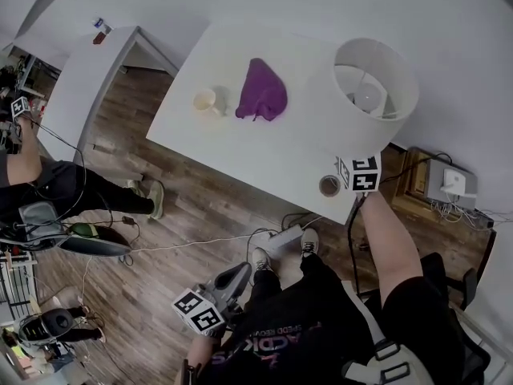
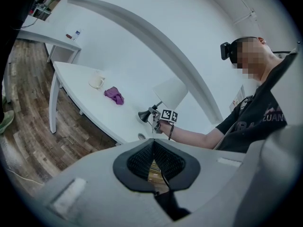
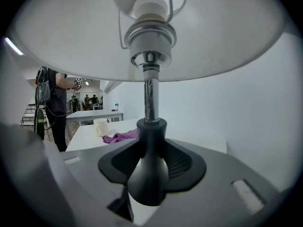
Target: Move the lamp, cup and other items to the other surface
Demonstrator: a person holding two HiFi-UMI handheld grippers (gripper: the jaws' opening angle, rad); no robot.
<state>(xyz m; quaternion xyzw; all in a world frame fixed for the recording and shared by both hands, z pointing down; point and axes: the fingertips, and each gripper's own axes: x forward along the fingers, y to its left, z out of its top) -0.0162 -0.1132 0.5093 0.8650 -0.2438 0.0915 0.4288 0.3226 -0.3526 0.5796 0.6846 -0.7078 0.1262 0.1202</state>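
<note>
Barely started tbh: clamping lamp (image 3: pixel 150 141) in right gripper (image 3: pixel 147 167), left gripper (image 2: pixel 154 167) closed on nothing, leaving cup (image 1: pixel 205 100) and purple cloth (image 1: pixel 262 91) on table (image 1: pixel 280 160).

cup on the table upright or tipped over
Upright: the cup stands on its base on the table, mouth facing up.

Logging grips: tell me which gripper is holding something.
The right gripper, clamped on the lamp at its dark base; the left gripper is shut on nothing.
</note>
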